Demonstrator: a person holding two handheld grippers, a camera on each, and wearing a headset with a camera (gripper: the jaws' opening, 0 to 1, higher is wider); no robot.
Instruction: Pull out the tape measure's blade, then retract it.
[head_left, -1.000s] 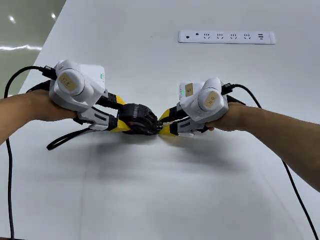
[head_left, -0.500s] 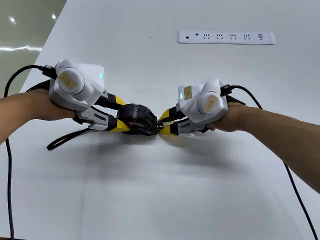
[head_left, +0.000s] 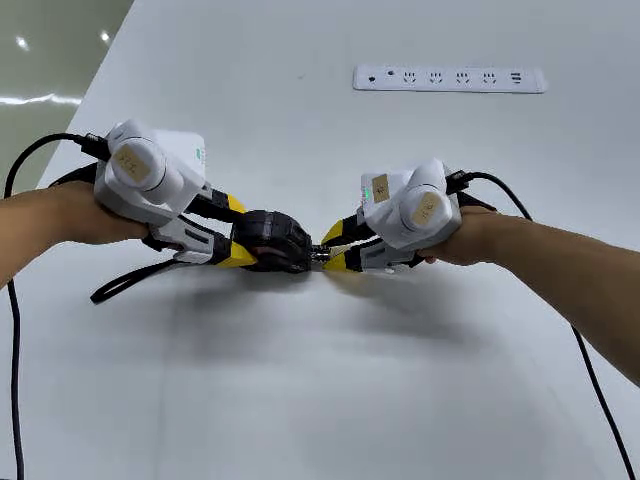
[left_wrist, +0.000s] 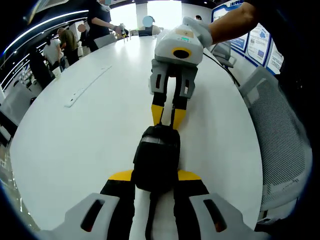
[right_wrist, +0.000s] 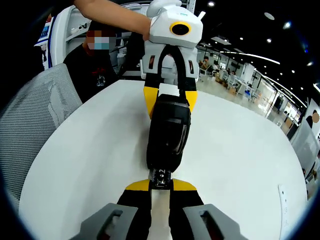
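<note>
The tape measure (head_left: 272, 240) is at the centre of the head view, close to the tabletop (head_left: 300, 390). Your left gripper (head_left: 238, 230) clamps its case; your right gripper (head_left: 328, 248) pinches the blade hook (right_wrist: 161, 176). That pinch looks narrow: pull off-axis and the hook may slip, snapping the blade back.

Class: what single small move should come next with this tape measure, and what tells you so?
Probably draw the right gripper slowly away from the left gripper. The left one clamps the black tape measure by its case, the right one pinches the blade tip at the case mouth, and hardly any blade is out yet.
</note>
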